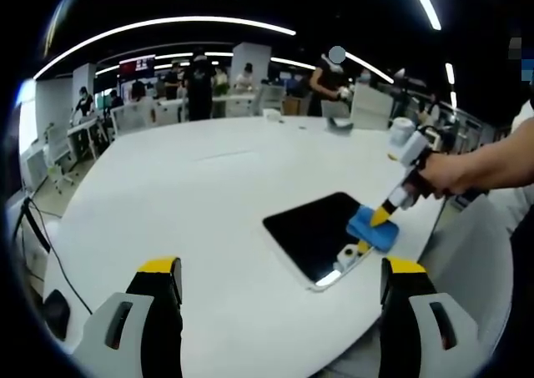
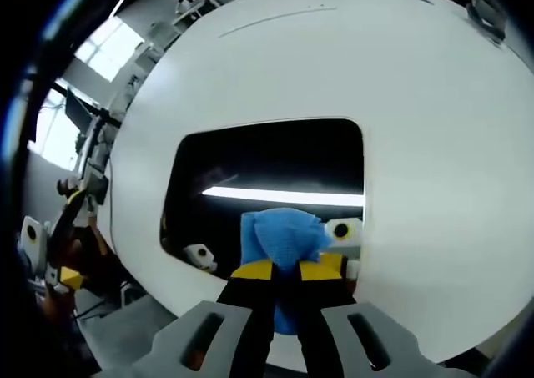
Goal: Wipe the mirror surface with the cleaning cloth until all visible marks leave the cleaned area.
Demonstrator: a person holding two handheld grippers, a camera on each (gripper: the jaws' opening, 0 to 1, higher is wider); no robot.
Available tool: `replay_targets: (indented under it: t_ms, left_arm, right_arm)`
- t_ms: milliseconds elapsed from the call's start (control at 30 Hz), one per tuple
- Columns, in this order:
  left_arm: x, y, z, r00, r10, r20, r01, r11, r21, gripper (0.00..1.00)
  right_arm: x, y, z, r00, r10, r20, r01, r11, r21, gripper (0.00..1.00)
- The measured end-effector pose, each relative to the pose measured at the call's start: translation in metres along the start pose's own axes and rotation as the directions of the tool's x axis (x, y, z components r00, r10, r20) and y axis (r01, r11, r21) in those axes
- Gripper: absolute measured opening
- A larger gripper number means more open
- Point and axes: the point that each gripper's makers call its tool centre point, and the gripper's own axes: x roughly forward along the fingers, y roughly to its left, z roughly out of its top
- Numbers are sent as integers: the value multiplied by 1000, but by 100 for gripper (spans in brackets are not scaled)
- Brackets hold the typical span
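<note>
Yellow-tipped fingers (image 2: 288,271) of the right gripper (image 2: 286,269) are clamped on the blue cloth (image 2: 282,236), which bulges out ahead of them and presses on the mirror (image 2: 267,157). That mirror is a dark rounded rectangle lying flat on the white desk (image 2: 434,128), its glass reflecting a bright ceiling strip; the cloth sits at its near edge.

From the left gripper view, the left gripper (image 1: 279,282) hangs over the desk (image 1: 192,186) with its fingers (image 1: 158,269) wide apart and nothing between them. Beyond them lies the mirror (image 1: 313,228), near the desk's right edge. The right gripper (image 1: 382,215) comes in from the right, held by a hand (image 1: 446,173), pushing the cloth (image 1: 371,228) onto the mirror's right end. Far behind, people (image 1: 198,86) stand among office desks under curved ceiling lights.
</note>
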Motion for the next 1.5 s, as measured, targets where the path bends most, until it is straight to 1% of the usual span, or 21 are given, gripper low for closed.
replay_targets:
  t_ms: [333, 633, 967, 1100, 1167, 1300, 1500]
  left_arm:
    - [-5, 7, -2, 1000, 2, 0, -2, 1000, 2, 100]
    - [-7, 9, -5, 1000, 1, -2, -1, 1000, -4, 100]
    - [-6, 13, -5, 1000, -2, 5, 2, 1000, -14, 100]
    - [-6, 15, -4, 1000, -4, 8, 4, 1000, -17, 100]
    - [-6, 15, -8, 1000, -7, -8, 7, 1000, -1, 100]
    - [-6, 16, -8, 1000, -11, -7, 11, 1000, 0, 100]
    - [-6, 19, -8, 1000, -12, -6, 12, 1000, 0, 100]
  right_arm:
    - [6, 12, 3, 1000, 4, -4, -4, 1000, -6, 4]
    - [11, 28, 5, 1000, 16, 0, -16, 1000, -10, 4]
    - [15, 46, 7, 1000, 25, -8, -26, 999, -19, 4]
    - [16, 50, 7, 1000, 27, -9, -28, 999, -22, 4]
    - [16, 50, 8, 1000, 29, -10, -29, 999, -21, 4]
    - [18, 51, 9, 1000, 25, -10, -25, 999, -23, 4]
    - [21, 61, 10, 999, 37, -5, -37, 999, -24, 4]
